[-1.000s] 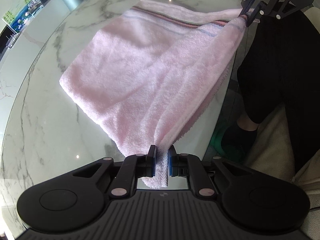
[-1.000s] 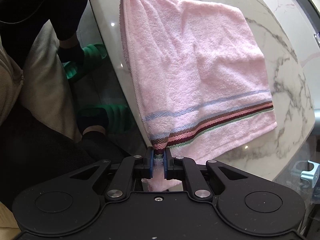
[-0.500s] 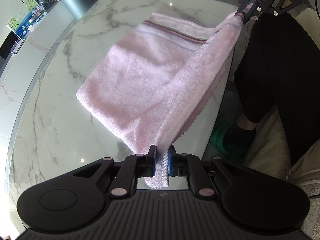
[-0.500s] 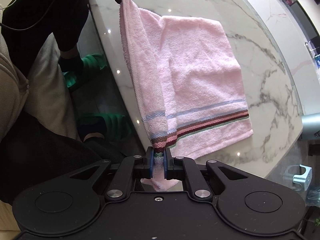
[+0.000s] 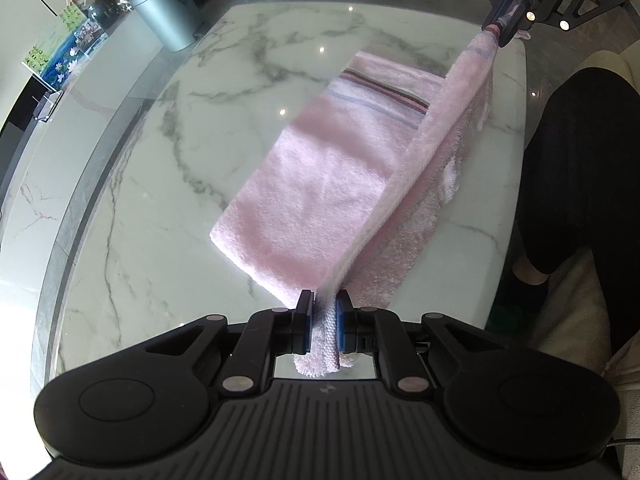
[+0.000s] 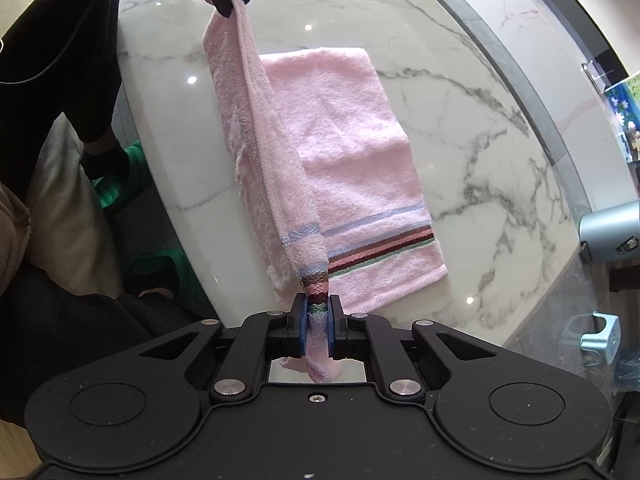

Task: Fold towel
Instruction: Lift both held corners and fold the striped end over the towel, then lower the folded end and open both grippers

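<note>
Pink towel (image 5: 320, 184) lies partly flat on the white marble table (image 5: 168, 184), w/ one long edge lifted & stretched in the air btwn both grippers. Left gripper (image 5: 323, 325) is clamped tight on the plain corner, blue pads pressing the cloth, a bit of hem sticking out behind the jaws. Right gripper (image 6: 317, 322) is pinched closed on the striped corner, stripes bunched btwn its pads, a small tail of cloth poking out behind. The raised edge hangs as a narrow band over the flat part, near the table side closest to the person. Flat part shows the striped border at one end. Person's leg in black (image 6: 60, 60) sits beside the table edge; green slippers (image 6: 120, 184) on the floor below. Grey bin (image 5: 168, 16) stands past the table's far side.
</note>
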### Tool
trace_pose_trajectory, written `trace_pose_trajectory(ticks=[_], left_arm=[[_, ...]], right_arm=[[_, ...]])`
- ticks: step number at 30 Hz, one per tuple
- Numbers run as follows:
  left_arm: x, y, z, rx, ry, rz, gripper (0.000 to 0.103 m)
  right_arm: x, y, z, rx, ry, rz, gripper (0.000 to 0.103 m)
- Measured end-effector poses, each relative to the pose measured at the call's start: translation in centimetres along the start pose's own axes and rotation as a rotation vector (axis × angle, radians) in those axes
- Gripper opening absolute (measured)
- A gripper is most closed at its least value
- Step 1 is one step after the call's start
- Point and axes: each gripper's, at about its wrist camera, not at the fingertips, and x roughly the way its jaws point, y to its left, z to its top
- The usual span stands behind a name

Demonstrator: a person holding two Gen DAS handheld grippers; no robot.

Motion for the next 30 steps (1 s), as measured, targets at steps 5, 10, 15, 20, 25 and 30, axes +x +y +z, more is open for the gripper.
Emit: trace_pose_trajectory(ticks=[5,10,15,20,25,30], left_arm=[[1.0,1.9,1.2,0.015,0.024,-0.007,0.010],[2.3,4.1,2.3,0.005,0.052,-0.025,0.010],[5.1,6.3,3.5,0.003,0.082,-0.050,0.010],[8.5,7.8,4.2,-0.006,0.112,-0.080,0.010],[11.9,8.8,4.7,-0.036,0.125,-0.093,0.010],[13.9,9.1,4.4,-0.058,0.121,-0.102,0.011]], right_arm=[[0.7,-2.9,0.9,0.026,0.014,0.031,0.007],[2.5,-6.1,1.8,0.065,0.025,0.067,0.007],[5.4,-9.2,2.6,0.092,0.048,0.110,0.007],[9.0,-11.8,3.3,0.128,0.083,0.168,0.008],[12.5,-13.0,3.5,0.145,0.114,0.203,0.008],[14.5,-14.0,3.5,0.171,0.121,0.198,0.009]])
